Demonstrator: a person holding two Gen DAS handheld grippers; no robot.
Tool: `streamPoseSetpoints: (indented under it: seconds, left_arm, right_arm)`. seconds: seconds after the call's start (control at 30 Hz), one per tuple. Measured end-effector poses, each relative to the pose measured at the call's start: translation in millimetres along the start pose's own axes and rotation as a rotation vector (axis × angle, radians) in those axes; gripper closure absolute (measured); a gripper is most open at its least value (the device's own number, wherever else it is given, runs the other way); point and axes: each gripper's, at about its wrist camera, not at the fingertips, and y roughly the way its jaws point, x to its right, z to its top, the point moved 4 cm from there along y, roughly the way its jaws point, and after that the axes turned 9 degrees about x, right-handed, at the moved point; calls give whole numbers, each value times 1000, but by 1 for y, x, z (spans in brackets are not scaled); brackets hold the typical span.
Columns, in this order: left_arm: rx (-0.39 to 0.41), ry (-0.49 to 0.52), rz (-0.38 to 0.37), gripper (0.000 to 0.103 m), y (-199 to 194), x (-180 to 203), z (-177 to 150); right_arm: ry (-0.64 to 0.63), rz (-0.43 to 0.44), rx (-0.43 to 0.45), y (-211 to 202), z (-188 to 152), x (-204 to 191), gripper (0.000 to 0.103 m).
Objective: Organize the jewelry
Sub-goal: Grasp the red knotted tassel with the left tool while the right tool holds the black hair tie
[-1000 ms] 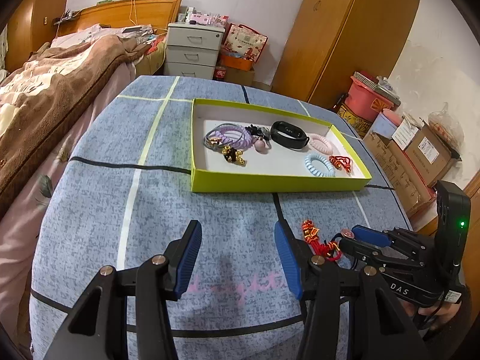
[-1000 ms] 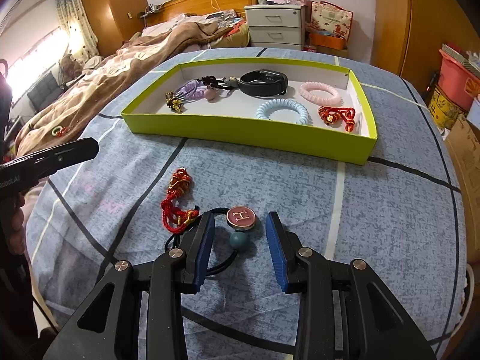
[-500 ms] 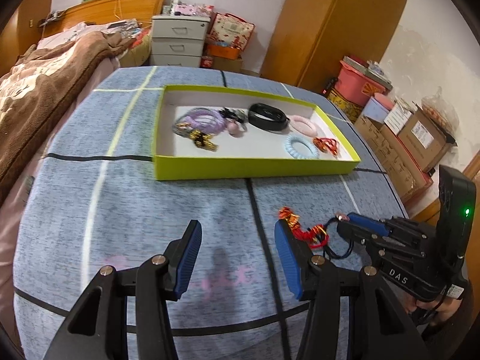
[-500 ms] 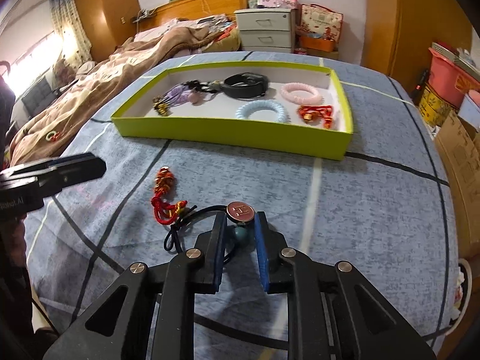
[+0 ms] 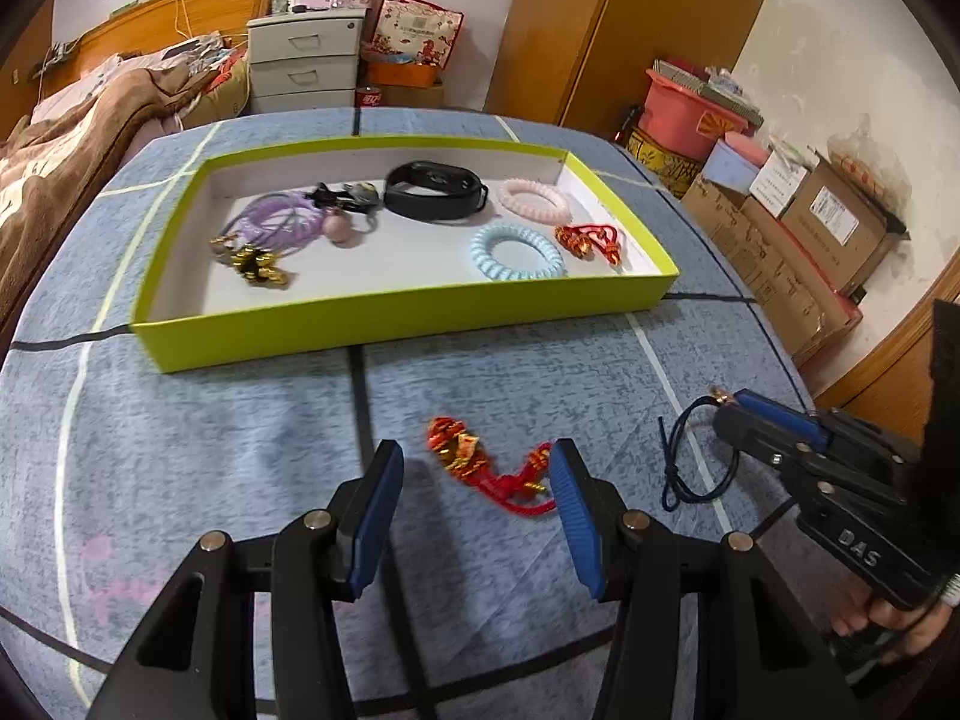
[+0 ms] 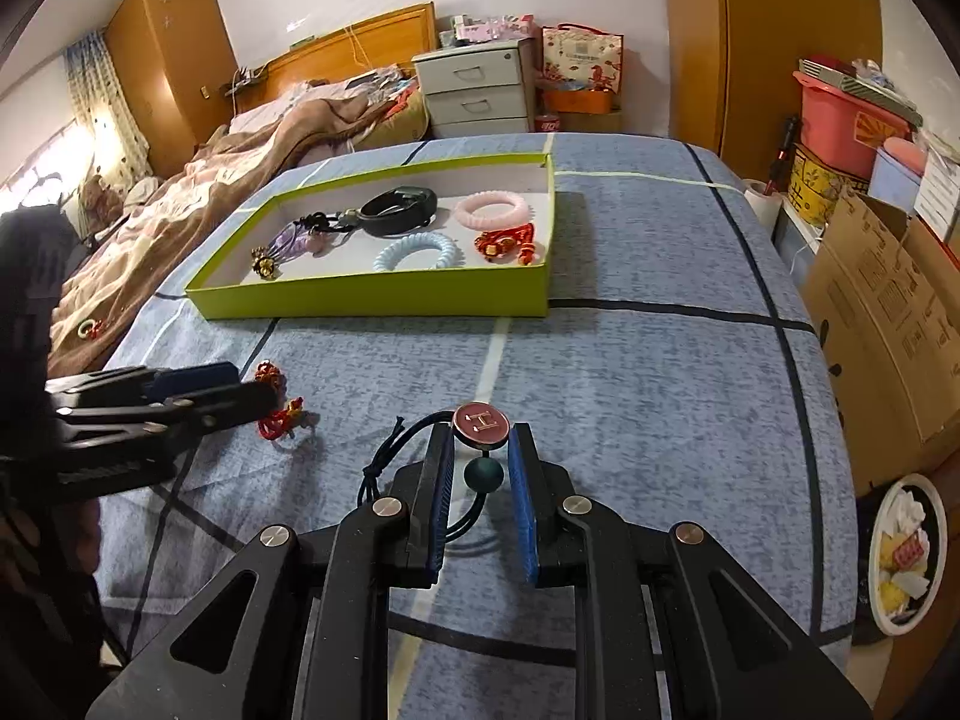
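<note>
Left wrist view takes the yellow-green box (image 5: 396, 324) as its landmark: one shallow cardboard tray, white inside, on a blue mottled cloth (image 5: 180, 450) with dark and pale stripes. Inside it lie two coiled plastic rings, one pale blue (image 5: 517, 252) and one pink (image 5: 533, 199), one glossy black band (image 5: 435, 191), one red knotted charm (image 5: 591, 242) at the right end, and at the left end a tangle of purple loops (image 5: 279, 222) with gold beads. In front of the box, on the cloth, lies one more red cord charm with gold beads (image 5: 489, 468), between the widely spread blue ribbed pads of the left gripper (image 5: 474, 516), which touch nothing. To the right of that charm, also in front of the box, the right gripper (image 6: 480, 498) has narrowed onto one dark elastic hair tie (image 6: 480, 420); its smooth teal bead sits between the pads, its round red disc with an H stands above them, and its thin cord loops out to the left.
</note>
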Motion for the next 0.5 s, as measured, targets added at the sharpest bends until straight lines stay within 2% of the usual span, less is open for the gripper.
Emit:
streamPoseSetpoints:
  seconds: [0.1,0.33,0.5]
  left_arm:
    - [-6,38,68,50,5,4,-3]
    - [-7,89,133,50,1,4,-6]
    - [-12,60,164,50,-7,-11,-9]
  right_arm:
    - [9,13,10,-2,1,1,84]
    - [11,34,15,-3,0,-2,84]
    - [4,45,12,-1,0,-7,84]
